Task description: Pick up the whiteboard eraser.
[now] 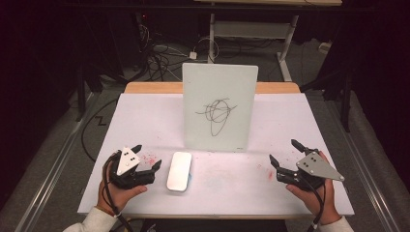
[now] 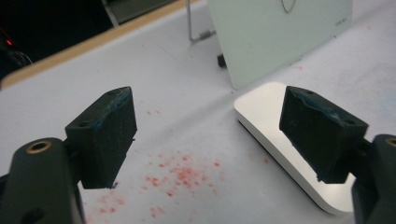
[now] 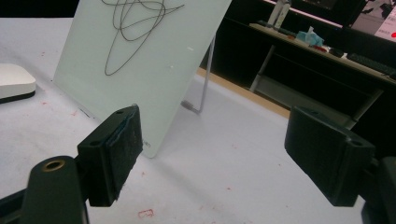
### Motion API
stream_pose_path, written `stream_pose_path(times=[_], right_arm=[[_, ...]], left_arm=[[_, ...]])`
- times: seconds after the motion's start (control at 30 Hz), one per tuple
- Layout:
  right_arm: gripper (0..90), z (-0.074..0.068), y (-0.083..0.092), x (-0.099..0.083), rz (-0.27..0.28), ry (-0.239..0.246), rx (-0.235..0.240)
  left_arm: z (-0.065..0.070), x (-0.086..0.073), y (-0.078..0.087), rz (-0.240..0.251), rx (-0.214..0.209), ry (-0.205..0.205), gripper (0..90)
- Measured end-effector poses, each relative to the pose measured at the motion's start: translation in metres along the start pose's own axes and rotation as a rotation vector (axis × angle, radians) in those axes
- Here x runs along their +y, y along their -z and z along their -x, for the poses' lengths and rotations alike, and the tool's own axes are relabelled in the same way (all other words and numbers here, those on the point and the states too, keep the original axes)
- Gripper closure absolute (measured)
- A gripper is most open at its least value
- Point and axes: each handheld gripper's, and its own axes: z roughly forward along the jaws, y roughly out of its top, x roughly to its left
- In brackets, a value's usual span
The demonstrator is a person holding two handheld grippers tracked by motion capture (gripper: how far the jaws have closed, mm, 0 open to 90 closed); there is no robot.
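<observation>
fingers (image 3: 116, 154) spread wide before scribbled whiteboard (image 3: 154, 60)

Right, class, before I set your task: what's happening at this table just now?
A person sits at a white table with a gripper in each hand. Nothing is held: the left gripper and the right gripper both hover open near the front edge. Between them, nearer the left one, lies a white eraser. Behind it a small whiteboard stands propped up with a black scribble on it. Red specks dot the table.
</observation>
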Motion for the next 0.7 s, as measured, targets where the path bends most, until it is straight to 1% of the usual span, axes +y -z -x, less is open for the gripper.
stream_pose_path(times=[0.03,0.07,0.1,0.13,0.17,0.2,0.23,0.27,0.33,0.4,0.43,0.5,0.53,0.57,0.6,0.63,0.7], right_arm=[[20.2,0.0,-0.001,-0.001,-0.003,0.002,0.003],[20.6,-0.002,-0.001,-0.001,-0.013,0.005,-0.001],[20.7,-0.003,-0.002,-0.002,-0.025,0.027,-0.009],[20.7,-0.005,-0.002,-0.002,-0.033,0.035,-0.016],[20.7,-0.005,-0.002,-0.002,-0.033,0.035,-0.016],[20.7,-0.006,-0.003,-0.002,-0.033,0.041,-0.006],[20.6,-0.007,-0.003,-0.002,-0.033,0.043,-0.007],[20.7,-0.008,-0.004,-0.001,-0.034,0.042,-0.006],[20.7,-0.009,-0.004,-0.001,-0.034,0.048,-0.001],[20.7,-0.011,-0.006,-0.001,-0.044,0.06,0.002],[20.7,-0.012,-0.007,-0.002,-0.052,0.062,-0.001],[20.7,-0.013,-0.009,-0.002,-0.059,0.065,0.003],[20.7,-0.013,-0.01,-0.002,-0.062,0.068,0.003],[20.7,-0.013,-0.011,-0.003,-0.067,0.072,-0.001],[20.7,-0.013,-0.011,-0.003,-0.071,0.072,0.0],[20.8,-0.013,-0.012,-0.003,-0.073,0.073,0.0],[20.8,-0.012,-0.012,-0.004,-0.076,0.073,-0.004]], left_arm=[[0.0,0.0,0.0,0.0,0.0,0.0,19.7],[0.005,0.0,-0.001,-0.025,-0.003,0.035,20.6],[0.005,0.0,-0.001,-0.025,-0.003,0.035,20.6],[0.008,0.0,0.0,-0.03,-0.001,0.042,20.6],[0.012,0.001,0.001,-0.031,-0.002,0.044,20.6],[0.016,0.001,0.002,-0.032,-0.002,0.036,20.5],[0.019,0.002,0.004,-0.036,0.001,0.03,20.5],[0.026,0.003,0.005,-0.044,-0.003,0.024,20.5],[0.028,0.003,0.005,-0.05,-0.006,0.031,20.5],[0.032,0.004,0.003,-0.08,-0.014,0.053,20.5],[0.036,0.006,-0.003,-0.127,-0.045,0.082,20.9],[0.042,0.008,-0.012,-0.18,-0.041,0.099,22.6],[0.042,0.008,-0.012,-0.18,-0.041,0.099,21.8],[0.044,0.009,-0.017,-0.209,-0.041,0.1,20.3],[0.046,0.01,-0.025,-0.237,-0.072,0.133,19.8],[0.046,0.011,-0.028,-0.246,-0.082,0.151,19.8],[0.049,0.014,-0.035,-0.27,-0.096,0.16,19.6]])
